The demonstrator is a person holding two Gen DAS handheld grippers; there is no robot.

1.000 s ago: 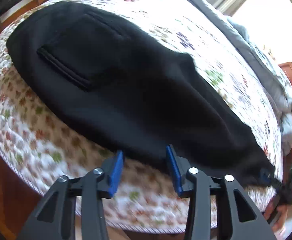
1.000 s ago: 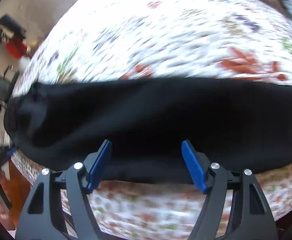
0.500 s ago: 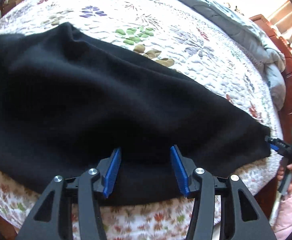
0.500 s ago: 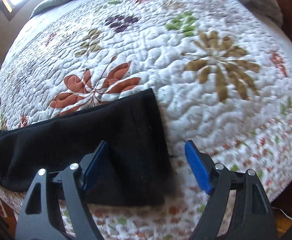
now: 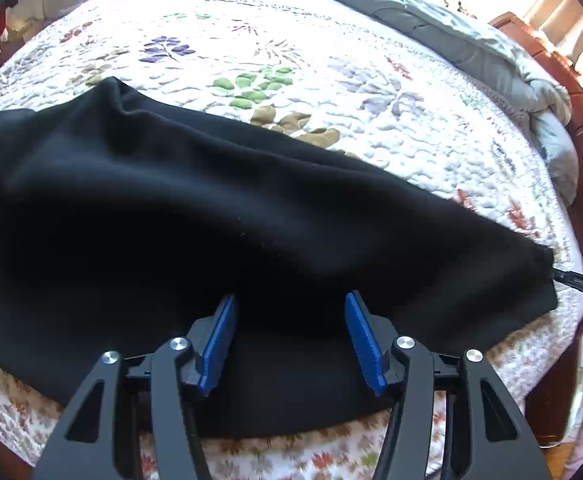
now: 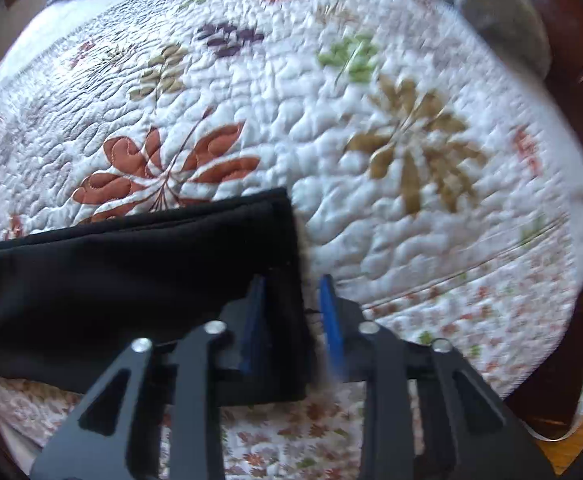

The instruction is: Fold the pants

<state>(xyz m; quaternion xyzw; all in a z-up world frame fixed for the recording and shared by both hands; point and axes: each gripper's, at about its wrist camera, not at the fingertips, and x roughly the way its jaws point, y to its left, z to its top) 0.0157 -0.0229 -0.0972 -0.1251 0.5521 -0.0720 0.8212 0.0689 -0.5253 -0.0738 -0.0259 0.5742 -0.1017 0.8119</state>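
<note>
So the bed (image 5: 371,92) with its white leaf-print quilt (image 6: 371,128) is the landmark here, and the black pants (image 5: 211,220) are stretched out along the bed's near edge, long axis running parallel to that edge, already doubled leg over leg from the look of the two hem layers in the right wrist view. A grey blanket (image 5: 471,52) is bunched up at the far side of the bed, well away from everything. The bit that matters, I think: the pants run sideways across both cameras, wide end off toward the left side of the bed's near edge, narrow hem end (image 6: 279,248) toward the right. The right hand-held gripper (image 6: 291,316) is right at that hem end, straddling the hem's corner with its blue pads narrowed down around the cloth, but I honestly can't tell if it's pinching yet, the frame's smeary there. The left hand-held gripper (image 5: 289,340) sits at the bed's near edge around the middle of the pants' length, jaws spread wide, cloth lying between and under the pads, nothing gripped. So the right one is nearer the hem and, my guess, it carries that end across toward the waist. The fabric looks thick, soft, matte, fleece-ish, with a few gentle ripples and some lint, otherwise pretty flat.
</note>
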